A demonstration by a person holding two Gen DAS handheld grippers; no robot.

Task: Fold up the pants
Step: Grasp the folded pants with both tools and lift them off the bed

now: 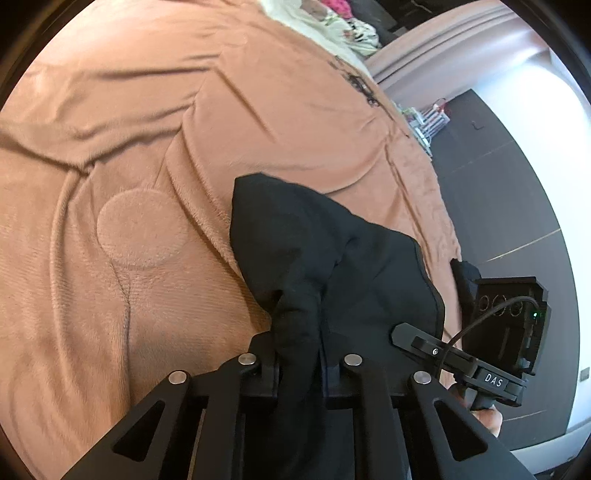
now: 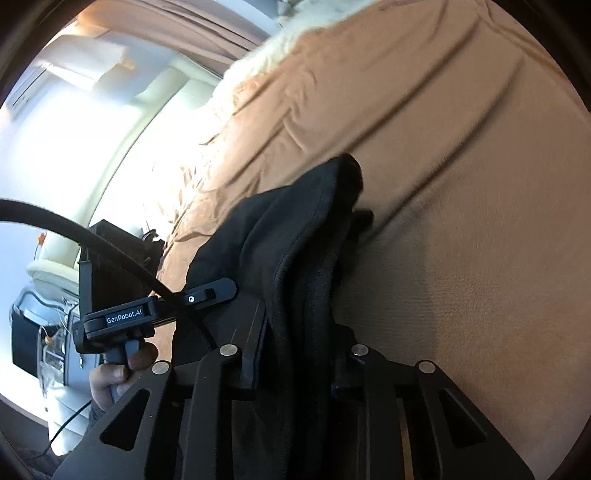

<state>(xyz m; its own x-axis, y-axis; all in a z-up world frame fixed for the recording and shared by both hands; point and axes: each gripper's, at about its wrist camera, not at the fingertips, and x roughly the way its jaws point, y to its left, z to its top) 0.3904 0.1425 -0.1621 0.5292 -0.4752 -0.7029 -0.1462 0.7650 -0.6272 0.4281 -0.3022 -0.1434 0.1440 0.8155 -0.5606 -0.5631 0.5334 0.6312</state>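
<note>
The black pants [image 1: 332, 258] hang bunched over a bed with a tan blanket [image 1: 129, 184]. My left gripper [image 1: 297, 354] is shut on a gathered fold of the pants, which drape forward from the jaws. My right gripper [image 2: 299, 354] is shut on another part of the pants [image 2: 295, 240], with cloth running up between the fingers. The two grippers are close side by side: the right one shows in the left wrist view [image 1: 491, 369], the left one in the right wrist view [image 2: 122, 317]. The fingertips are hidden by cloth.
The tan blanket [image 2: 461, 147] covers the bed in both views, wrinkled. A white floral cloth [image 1: 332, 26] lies at the far end. Dark floor [image 1: 517, 184] lies past the bed's right edge. A bright window [image 2: 74, 129] and furniture are to the left.
</note>
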